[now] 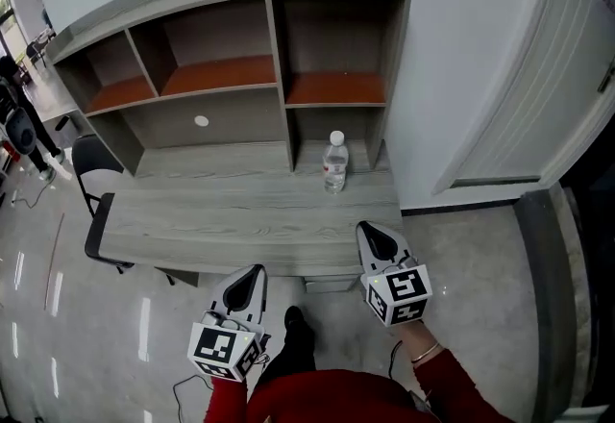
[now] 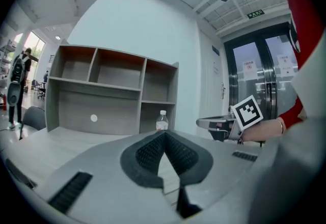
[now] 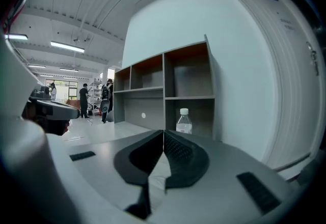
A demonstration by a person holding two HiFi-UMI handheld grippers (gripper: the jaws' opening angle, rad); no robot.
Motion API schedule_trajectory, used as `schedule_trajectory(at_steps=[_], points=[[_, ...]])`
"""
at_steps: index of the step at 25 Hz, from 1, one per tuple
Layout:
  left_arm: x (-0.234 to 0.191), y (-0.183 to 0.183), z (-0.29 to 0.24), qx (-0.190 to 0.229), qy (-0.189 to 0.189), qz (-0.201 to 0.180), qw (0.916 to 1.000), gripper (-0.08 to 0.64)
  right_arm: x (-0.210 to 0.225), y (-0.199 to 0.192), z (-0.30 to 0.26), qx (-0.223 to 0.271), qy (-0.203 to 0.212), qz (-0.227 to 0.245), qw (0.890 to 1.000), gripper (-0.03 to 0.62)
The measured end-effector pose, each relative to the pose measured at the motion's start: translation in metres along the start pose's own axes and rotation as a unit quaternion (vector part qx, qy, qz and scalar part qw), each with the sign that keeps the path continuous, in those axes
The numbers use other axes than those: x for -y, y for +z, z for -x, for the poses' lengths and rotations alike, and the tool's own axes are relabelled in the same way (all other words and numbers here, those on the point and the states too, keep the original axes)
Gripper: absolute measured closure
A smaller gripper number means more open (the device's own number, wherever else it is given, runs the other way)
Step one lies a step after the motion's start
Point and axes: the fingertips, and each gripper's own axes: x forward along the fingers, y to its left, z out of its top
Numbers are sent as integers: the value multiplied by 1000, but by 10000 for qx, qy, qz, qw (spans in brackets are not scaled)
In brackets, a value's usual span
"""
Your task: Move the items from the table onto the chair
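A clear water bottle (image 1: 334, 162) with a white cap stands upright on the grey desk (image 1: 221, 214), in front of the hutch's lower right compartment. It also shows in the left gripper view as the bottle (image 2: 162, 121) and in the right gripper view as the bottle (image 3: 184, 121). My left gripper (image 1: 258, 270) hovers shut and empty just off the desk's front edge. My right gripper (image 1: 363, 228), also shut and empty, is over the front right corner, well short of the bottle. A black chair (image 1: 94, 210) stands at the desk's left end.
A grey shelf hutch (image 1: 279, 56) with orange-brown shelves sits at the back of the desk, with a white round dot (image 1: 201, 121) on its back panel. A wall and a door (image 1: 538, 75) are to the right. People stand far left (image 1: 19, 123).
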Motion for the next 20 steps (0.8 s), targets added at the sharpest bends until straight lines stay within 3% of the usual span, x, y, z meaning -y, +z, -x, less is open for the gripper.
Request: schedule_trajectory(at_steps=[7,13,18,19,20], points=[[-63,19,-81,-95,-551,152,9983,552,-4,-2,-74,-418,-167,-164,9988,580],[-89,15,-118,-264,-622,392,9969,552,3,-7,-102,-608,-190,-160,9978,580],[-99,19,-140,-354,-636,462,9963,552,22,4,-119,-427,-378,-170,9982,573],[-102,19,-145,-367,-627,473,9962,552,26,7,-124,-370,-421,-152,9983,514],[-103,19,-148,-384,-621,494,9961,552,28,10,-129,-326,-454,-144,9983,369]])
